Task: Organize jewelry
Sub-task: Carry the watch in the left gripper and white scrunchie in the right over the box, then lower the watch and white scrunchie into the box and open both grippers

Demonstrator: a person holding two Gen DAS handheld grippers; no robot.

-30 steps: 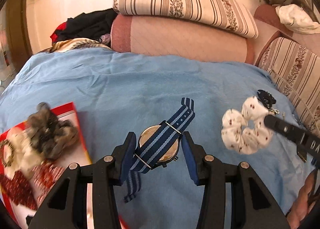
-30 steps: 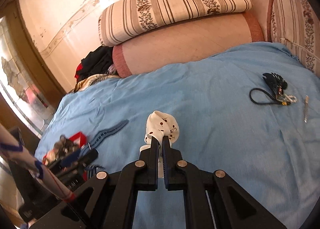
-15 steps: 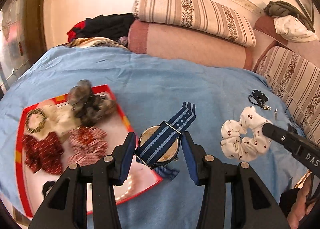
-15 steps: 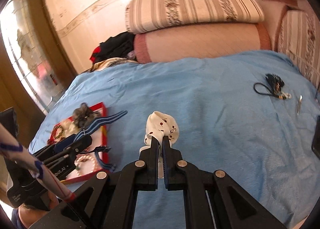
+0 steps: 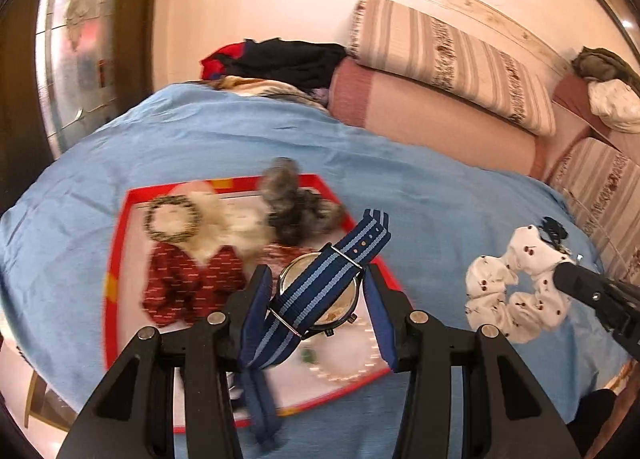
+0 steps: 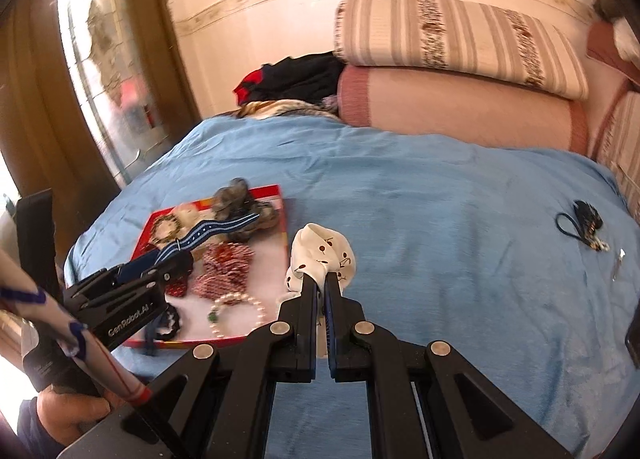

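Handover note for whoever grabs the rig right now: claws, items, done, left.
Left claw: shut on the watch, blue striped strap, held over the red tray.
Right claw: shut on the white scrunchie, held above the blue sheet beside the tray's right edge.
Done: scrunchies and a pearl bracelet already lie in the tray.
Left: set down the watch and scrunchie, probably in the tray. The black cord bundle and a small metal piece lie far right on the sheet.

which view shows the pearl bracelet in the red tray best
The right wrist view: the pearl bracelet lies whole and unobstructed in the red tray. In the left wrist view, only a blurred arc shows, partly behind the hand-held gripper.
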